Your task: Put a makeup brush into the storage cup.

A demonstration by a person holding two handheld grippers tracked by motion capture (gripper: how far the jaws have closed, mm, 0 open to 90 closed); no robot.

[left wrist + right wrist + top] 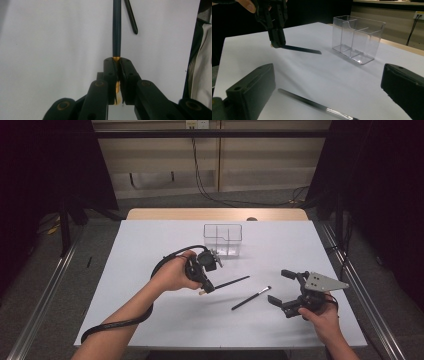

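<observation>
My left gripper clamps a dark brush; its gold collar shows up close; right gripper gapes.

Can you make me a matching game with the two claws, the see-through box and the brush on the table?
Things:
1. left claw
2. right claw
3. clear plastic box with compartments
4. black-handled brush with a silver collar

States:
A. lying flat on the white table
B. open, holding nothing
C. standing empty
D. shut on a dark slim brush handle with a gold end

Pairs: 1-D, 2-B, 3-C, 4-A
</observation>
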